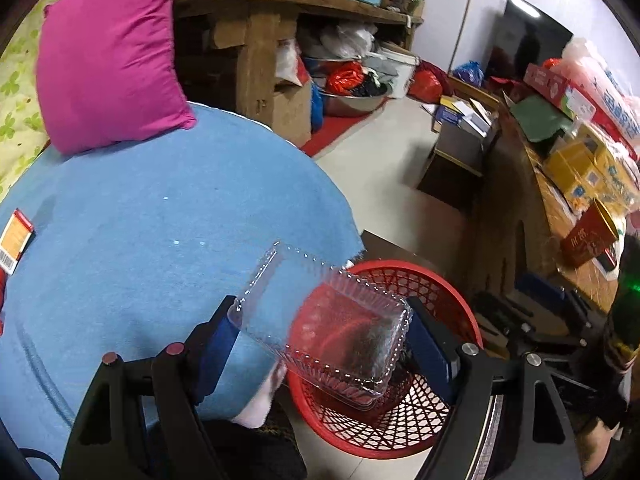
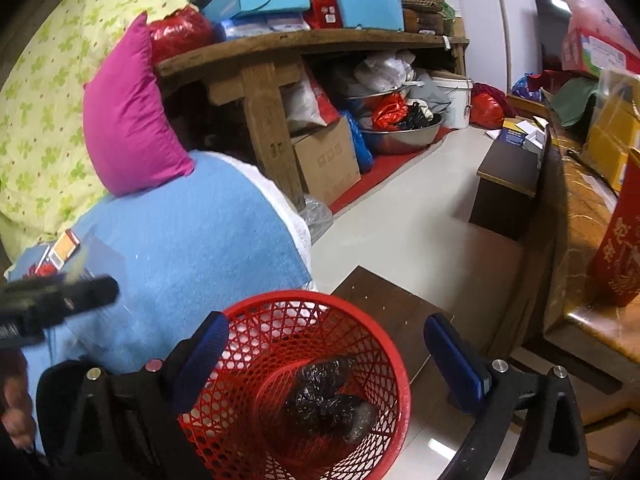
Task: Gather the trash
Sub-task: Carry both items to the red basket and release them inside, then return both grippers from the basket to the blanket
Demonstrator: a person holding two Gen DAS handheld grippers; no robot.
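Where the blue-covered bed (image 1: 152, 216) fills the left half of both views, a magenta pillow (image 1: 108, 56) leans at its far end against a green-patterned quilt (image 2: 44, 120); behind them a heavy wooden shelf (image 2: 280, 46) carries blue boxes and red packages, with bags, a cardboard box and a metal basin (image 2: 400, 136) stowed underneath; along the right side runs a marbled brown table (image 2: 580, 220) stacked with yellow boxes and a red carton. On the pale floor just beside the bed's near corner stands the red mesh basket (image 2: 384, 344); in the right wrist view two crumpled black plastic bags (image 2: 324, 396) lie at its bottom. The left hand-held gripper (image 1: 320, 344) pinches a clear plastic clamshell tray (image 1: 320, 320) between its blue pads, one pad against each end; the tray is tilted, its lower part over the basket's rim and its upper lid edge reaching back over the blanket. The right hand-held gripper (image 2: 328, 348) stands spread wide with nothing between its fingers, hanging directly above the basket's opening; the other gripper's black body shows blurred at the left edge of that view. A small orange-and-red packet (image 1: 16, 238) lies flat on the blanket near the bed's left side, well apart from the basket.
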